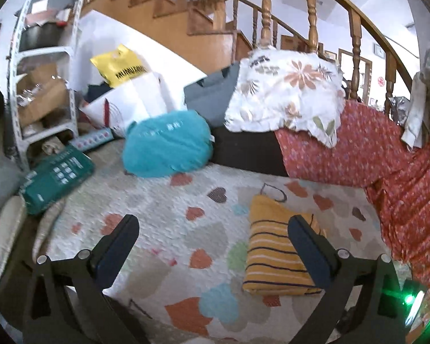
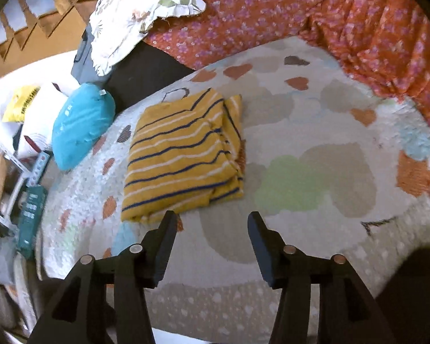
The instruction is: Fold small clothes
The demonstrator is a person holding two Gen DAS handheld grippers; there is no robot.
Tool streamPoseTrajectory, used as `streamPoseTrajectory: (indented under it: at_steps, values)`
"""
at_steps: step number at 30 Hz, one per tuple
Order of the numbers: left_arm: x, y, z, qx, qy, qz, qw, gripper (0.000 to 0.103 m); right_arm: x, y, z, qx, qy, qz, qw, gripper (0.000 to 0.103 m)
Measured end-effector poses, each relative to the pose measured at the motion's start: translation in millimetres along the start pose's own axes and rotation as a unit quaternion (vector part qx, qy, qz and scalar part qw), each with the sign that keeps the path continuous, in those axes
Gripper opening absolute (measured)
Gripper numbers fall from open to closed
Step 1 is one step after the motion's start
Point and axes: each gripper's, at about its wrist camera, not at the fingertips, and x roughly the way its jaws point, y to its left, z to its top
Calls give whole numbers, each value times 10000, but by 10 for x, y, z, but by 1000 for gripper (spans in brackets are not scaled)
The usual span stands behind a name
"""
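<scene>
A yellow garment with dark blue and white stripes lies folded into a neat rectangle on the heart-patterned quilt. In the left wrist view the same folded garment sits just behind my right-hand finger. My left gripper hangs above the quilt, open wide, with nothing between its fingers. My right gripper is open too, just in front of the garment's near edge and a little to its right, not touching it. Both grippers hold nothing.
A teal pillow and a floral pillow lie at the far end of the bed. An orange-red floral cloth drapes along the right side. A green box, white shelving and a wooden staircase stand beyond.
</scene>
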Motion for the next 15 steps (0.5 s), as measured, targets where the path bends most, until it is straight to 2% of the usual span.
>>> streamPoseTrajectory:
  at_steps: [3, 5, 10, 15]
  values:
    - [-135, -56, 30, 244, -41, 96, 9996, 103, -94, 185, -93, -445, -45, -295, 9986, 58]
    - [-175, -75, -9, 336, 66, 51, 9994, 103, -160, 272, -152, -601, -86, -295, 9977, 60]
    - [-62, -107, -278, 394, 945, -153, 9946, 103, -305, 461, -165, -1002, -220, -316, 9942, 68]
    - [103, -176, -635, 560, 1665, -134, 9844, 103, -342, 483, -124, -1051, -331, -460, 9928, 71]
